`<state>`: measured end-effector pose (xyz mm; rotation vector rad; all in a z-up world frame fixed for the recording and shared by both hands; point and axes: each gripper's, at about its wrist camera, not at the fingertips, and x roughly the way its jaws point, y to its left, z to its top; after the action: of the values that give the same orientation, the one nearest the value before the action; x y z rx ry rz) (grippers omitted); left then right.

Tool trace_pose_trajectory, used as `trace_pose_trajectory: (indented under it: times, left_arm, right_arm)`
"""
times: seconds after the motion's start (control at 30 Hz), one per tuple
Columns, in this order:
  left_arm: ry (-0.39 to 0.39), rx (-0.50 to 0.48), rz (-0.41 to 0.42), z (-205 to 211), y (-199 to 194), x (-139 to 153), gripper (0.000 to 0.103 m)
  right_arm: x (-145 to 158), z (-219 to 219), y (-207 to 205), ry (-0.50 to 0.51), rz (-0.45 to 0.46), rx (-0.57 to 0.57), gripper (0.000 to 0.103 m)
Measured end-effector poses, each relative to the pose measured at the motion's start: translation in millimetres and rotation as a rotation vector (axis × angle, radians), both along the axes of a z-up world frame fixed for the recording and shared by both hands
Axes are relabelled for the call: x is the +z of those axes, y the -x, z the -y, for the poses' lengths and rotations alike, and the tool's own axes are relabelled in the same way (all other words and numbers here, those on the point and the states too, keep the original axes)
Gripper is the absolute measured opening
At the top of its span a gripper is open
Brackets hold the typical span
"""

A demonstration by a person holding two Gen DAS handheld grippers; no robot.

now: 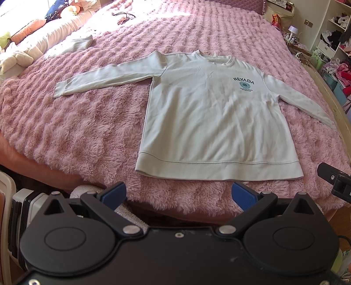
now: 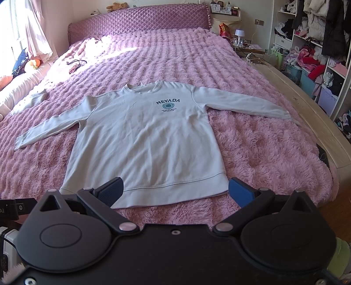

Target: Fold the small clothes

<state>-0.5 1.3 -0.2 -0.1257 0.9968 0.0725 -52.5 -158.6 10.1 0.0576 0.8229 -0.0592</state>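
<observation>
A pale long-sleeved sweatshirt (image 1: 208,114) with a dark "NEVADA" print lies flat, front up, on the pink fluffy bedspread (image 1: 76,122), sleeves spread out to both sides, hem nearest me. It also shows in the right wrist view (image 2: 142,140). My left gripper (image 1: 178,194) is open and empty, just short of the hem at the bed's near edge. My right gripper (image 2: 174,189) is open and empty, its blue pads (image 2: 240,193) right at the hem, above its right half. Part of the right gripper (image 1: 335,179) shows at the left view's right edge.
A small folded pale garment (image 1: 72,45) lies on the bedspread at the far left. Pillows and soft toys (image 1: 15,59) line the left side. A purple headboard (image 2: 140,18), a bedside table with lamp (image 2: 239,35) and open clothes shelves (image 2: 316,54) stand at the back and right.
</observation>
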Motion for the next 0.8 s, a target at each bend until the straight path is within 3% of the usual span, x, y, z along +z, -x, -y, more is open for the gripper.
trace_pose_trajectory:
  times: [0.8]
  left_arm:
    - [0.001, 0.001, -0.001, 0.2, -1.2, -0.9, 0.103]
  right_arm:
    - [-3.0, -2.0, -1.5, -0.001, -0.001, -0.001, 0.103]
